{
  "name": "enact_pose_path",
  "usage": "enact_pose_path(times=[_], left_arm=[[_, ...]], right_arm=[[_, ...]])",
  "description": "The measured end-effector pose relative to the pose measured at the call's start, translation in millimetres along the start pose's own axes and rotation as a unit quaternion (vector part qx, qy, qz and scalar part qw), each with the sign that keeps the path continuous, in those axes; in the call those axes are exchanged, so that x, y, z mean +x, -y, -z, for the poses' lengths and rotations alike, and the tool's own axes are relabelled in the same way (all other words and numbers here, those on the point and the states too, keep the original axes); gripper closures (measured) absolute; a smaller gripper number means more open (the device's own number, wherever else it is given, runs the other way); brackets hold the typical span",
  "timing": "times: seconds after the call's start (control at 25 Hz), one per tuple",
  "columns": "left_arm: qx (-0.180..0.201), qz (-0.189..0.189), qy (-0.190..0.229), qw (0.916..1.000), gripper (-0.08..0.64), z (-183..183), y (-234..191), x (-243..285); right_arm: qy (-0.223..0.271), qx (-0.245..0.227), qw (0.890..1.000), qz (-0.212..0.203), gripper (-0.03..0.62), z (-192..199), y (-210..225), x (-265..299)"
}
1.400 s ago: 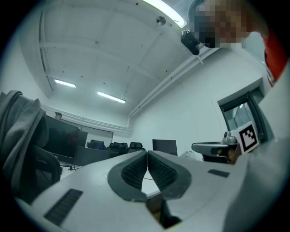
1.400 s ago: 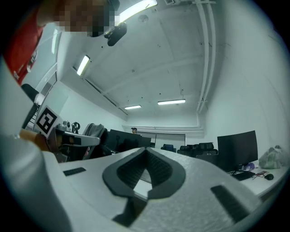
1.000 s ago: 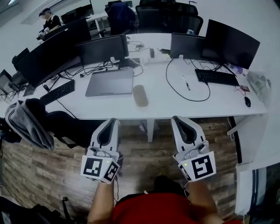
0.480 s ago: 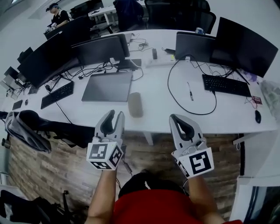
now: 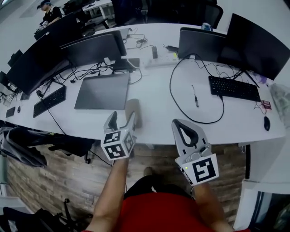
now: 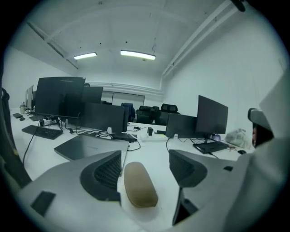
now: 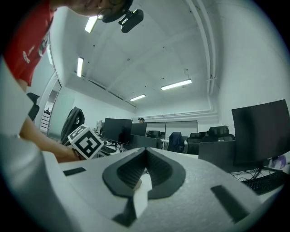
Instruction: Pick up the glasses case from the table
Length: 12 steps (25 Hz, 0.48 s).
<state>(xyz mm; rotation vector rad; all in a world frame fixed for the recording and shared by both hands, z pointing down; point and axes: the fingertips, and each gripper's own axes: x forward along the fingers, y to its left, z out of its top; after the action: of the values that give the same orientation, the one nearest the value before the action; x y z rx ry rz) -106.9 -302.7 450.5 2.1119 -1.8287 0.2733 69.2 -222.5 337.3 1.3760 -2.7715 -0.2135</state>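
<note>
The glasses case [image 5: 134, 108] is a taupe, rounded oblong lying on the white table [image 5: 158, 106] near its front edge. In the left gripper view the glasses case [image 6: 139, 185] lies on the tabletop between the jaws, closer to the left one, and I see no pad pressing on it. My left gripper [image 5: 122, 120] [image 6: 145, 158] is open, its jaws have just been opening, and it reaches over the table edge. My right gripper [image 5: 177, 125] [image 7: 146, 153] is shut with nothing in it and hovers at the table's front edge, to the right of the case.
A closed grey laptop [image 5: 100, 90] lies just behind the case. Monitors [image 5: 90, 47], keyboards [image 5: 233, 88], a looped black cable [image 5: 174, 97] and a pen [image 5: 194, 96] fill the table. A chair with a jacket [image 5: 20, 145] stands at the left. A person [image 5: 45, 9] is far back.
Both grippers moved forward to the table edge. The left one dropped, tilted down and opened, and now straddles the case. The right one stayed shut.
</note>
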Motion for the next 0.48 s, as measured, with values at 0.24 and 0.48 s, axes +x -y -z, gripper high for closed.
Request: enact_pose_path(times=[0.24, 0.48], left_arm=[[-0.017, -0.018, -0.073, 0.9970, 0.205, 28.5, -18.8, 53.4], [-0.026, -0.034, -0.141, 0.9891, 0.170, 65.8, -29.6, 96.2]], right_arm=[[-0.023, -0.009, 1.000, 0.014, 0.588, 12.0, 1.8, 31.2], [-0.039, 0.006, 0.999, 0.014, 0.588, 23.3, 2.7, 52.6]])
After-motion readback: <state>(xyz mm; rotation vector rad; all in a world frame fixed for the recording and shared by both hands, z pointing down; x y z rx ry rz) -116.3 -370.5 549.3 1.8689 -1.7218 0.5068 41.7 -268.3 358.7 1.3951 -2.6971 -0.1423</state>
